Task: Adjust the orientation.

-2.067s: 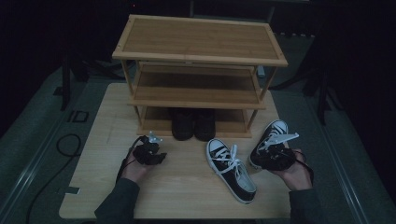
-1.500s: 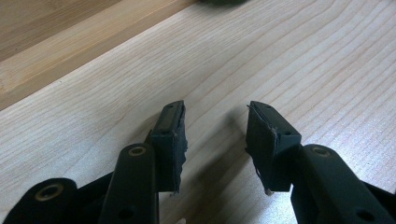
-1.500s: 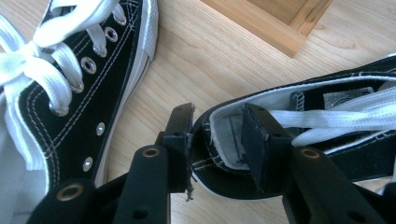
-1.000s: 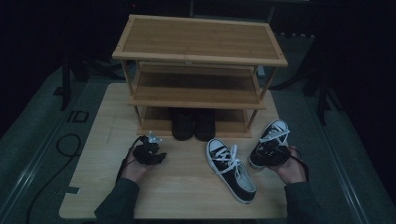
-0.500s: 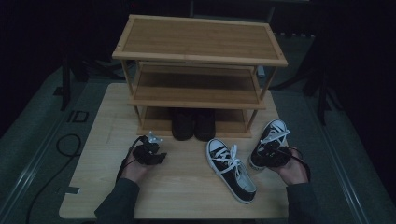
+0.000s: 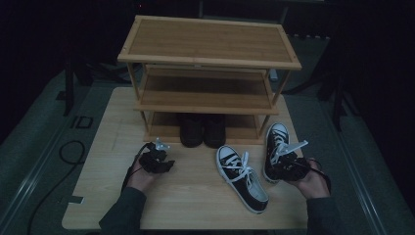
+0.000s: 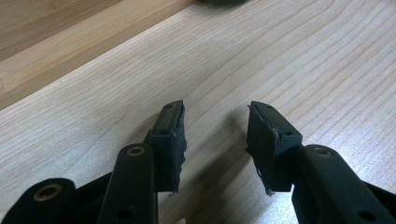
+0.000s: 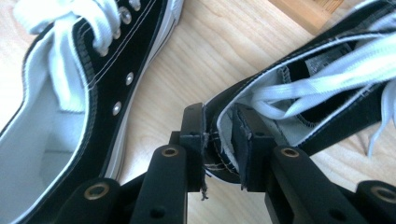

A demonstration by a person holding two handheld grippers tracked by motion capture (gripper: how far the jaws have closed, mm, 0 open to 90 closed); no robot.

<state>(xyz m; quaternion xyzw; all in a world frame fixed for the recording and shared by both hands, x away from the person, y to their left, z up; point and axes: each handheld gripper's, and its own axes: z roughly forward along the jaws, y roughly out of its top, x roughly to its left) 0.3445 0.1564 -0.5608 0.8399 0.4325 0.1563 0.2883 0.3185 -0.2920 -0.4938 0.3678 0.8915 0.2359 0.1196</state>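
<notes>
A black sneaker with white laces (image 6: 275, 143) lies at the table's right, toe toward the rack. My right gripper (image 6: 288, 165) holds it at the heel. In the right gripper view the jaws have just been closing and my right gripper (image 8: 219, 122) pinches the heel collar of that sneaker (image 8: 327, 88) between its pads. Its mate (image 6: 242, 178) lies beside it toward the middle, and its side shows at the left as the second sneaker (image 8: 88, 79). My left gripper (image 6: 155, 159) rests at the front left; that same left gripper (image 7: 215, 122) stands open over bare wood.
A three-tier wooden shoe rack (image 6: 210, 49) stands at the back of the light wooden table (image 6: 98, 196). A pair of dark boots (image 6: 201, 129) sits on its lowest level. A cable (image 6: 68, 152) lies on the floor to the left.
My right gripper and the sneaker in it have edged slightly left, toward the rack's right leg. The left hand and the middle sneaker have not moved.
</notes>
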